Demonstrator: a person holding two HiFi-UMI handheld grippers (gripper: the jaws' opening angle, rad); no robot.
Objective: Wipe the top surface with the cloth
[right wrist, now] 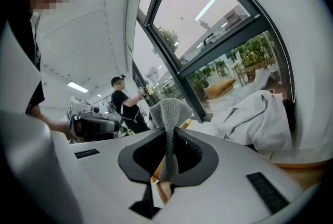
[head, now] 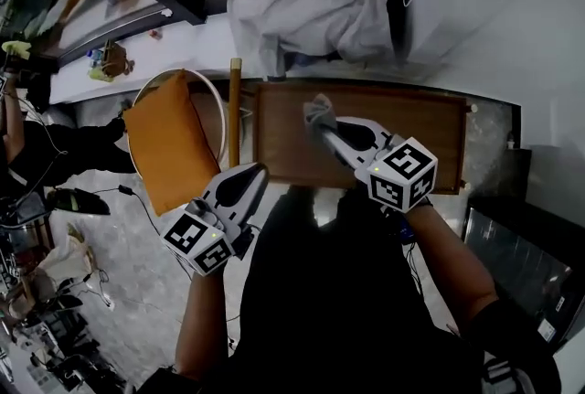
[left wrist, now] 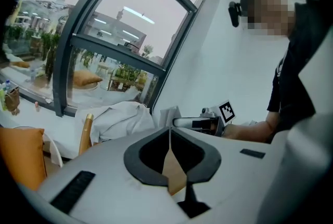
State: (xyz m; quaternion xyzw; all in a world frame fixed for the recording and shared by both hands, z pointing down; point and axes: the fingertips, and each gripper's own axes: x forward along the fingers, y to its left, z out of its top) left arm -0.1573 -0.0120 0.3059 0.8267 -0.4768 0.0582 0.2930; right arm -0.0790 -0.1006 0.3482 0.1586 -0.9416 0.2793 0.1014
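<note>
A grey knitted cloth (head: pixel 317 112) is bunched up in my right gripper (head: pixel 322 129), which is shut on it above the left part of the brown wooden top (head: pixel 420 132). In the right gripper view the cloth (right wrist: pixel 169 112) stands up out of the closed jaws of the right gripper (right wrist: pixel 168 134). My left gripper (head: pixel 259 173) hangs shut and empty just off the top's front left corner. In the left gripper view, the left gripper (left wrist: pixel 170 130) has its jaws pressed together, with the cloth (left wrist: pixel 168 115) beyond them.
An orange cushion (head: pixel 167 148) rests in a white round-framed chair (head: pixel 218 113) to the left of the top, beside a wooden post (head: pixel 235 109). A heap of white fabric (head: pixel 315 10) lies behind the top, by the window. Another person (right wrist: pixel 123 102) stands far off.
</note>
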